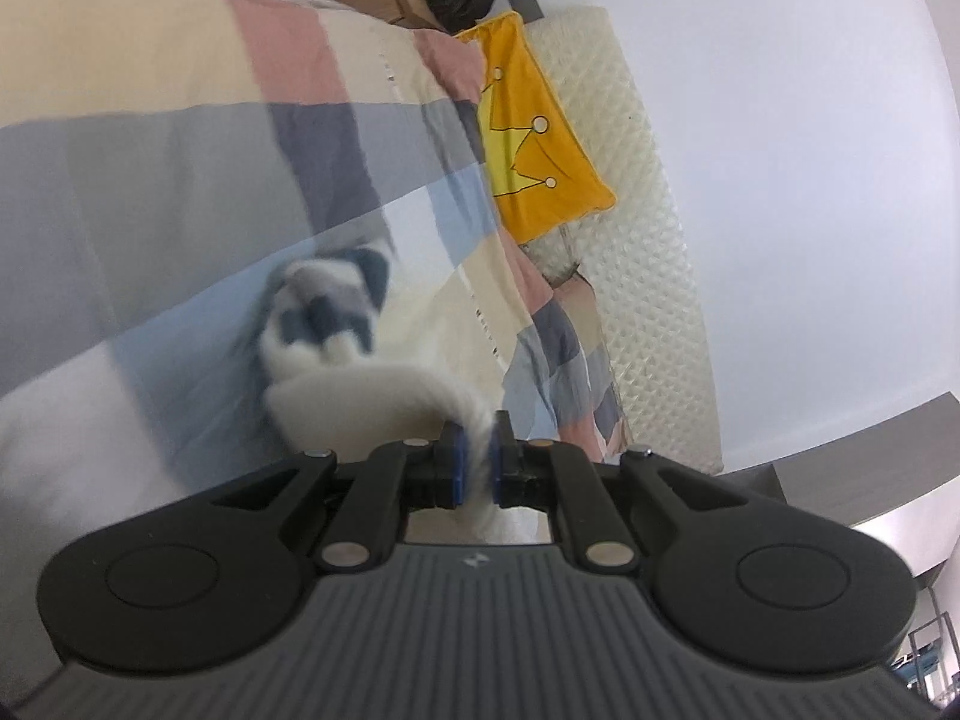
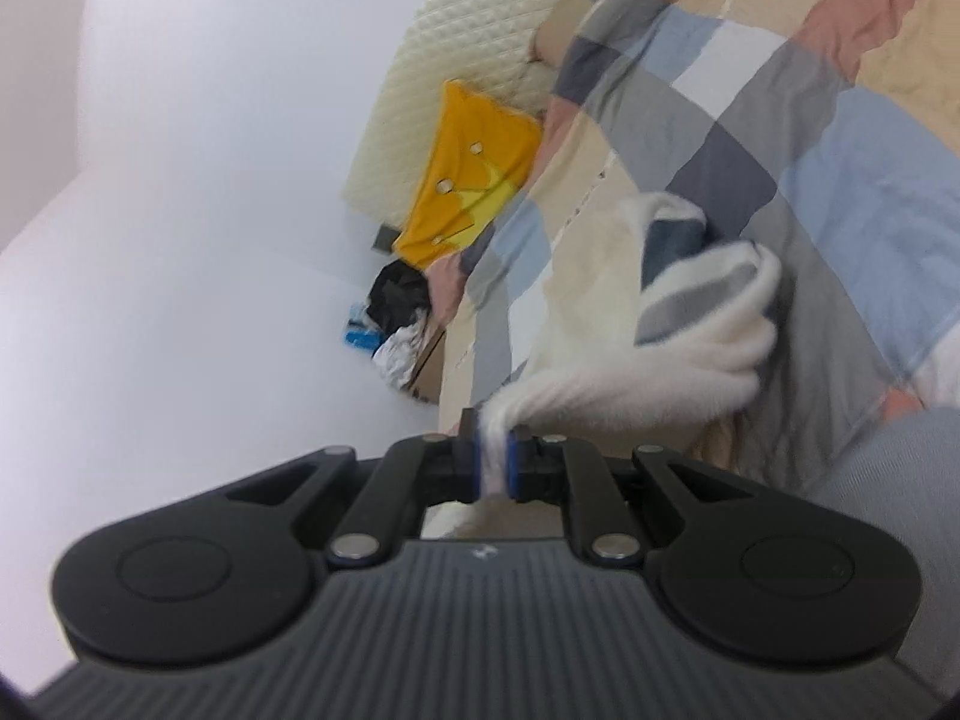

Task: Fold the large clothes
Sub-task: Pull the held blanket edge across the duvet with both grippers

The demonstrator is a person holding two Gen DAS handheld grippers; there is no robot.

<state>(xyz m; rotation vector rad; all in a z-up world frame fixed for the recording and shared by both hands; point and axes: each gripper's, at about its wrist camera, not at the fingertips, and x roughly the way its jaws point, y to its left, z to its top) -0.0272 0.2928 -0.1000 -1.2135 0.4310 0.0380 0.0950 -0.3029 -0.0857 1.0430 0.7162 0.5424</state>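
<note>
Both grippers are clamped on the same garment [image 1: 336, 324] — a fluffy white thing w/ grey and dark blue blocks. The left gripper [image 1: 474, 468] pinches a white edge between its blue pads [image 1: 457, 468]; the cloth runs forward from there and bunches up, blurred, over the bed. The right gripper [image 2: 493, 462] has a twisted white bit squeezed tight in its jaws, the rest hanging in folds just ahead of it. Underneath is a checked quilt [image 1: 180, 150] in pink, cream, grey and blue. A yellow cushion [image 1: 534, 138] w/ a crown drawing leans by the cream padded headboard [image 1: 636, 210] — white wall behind.
</note>
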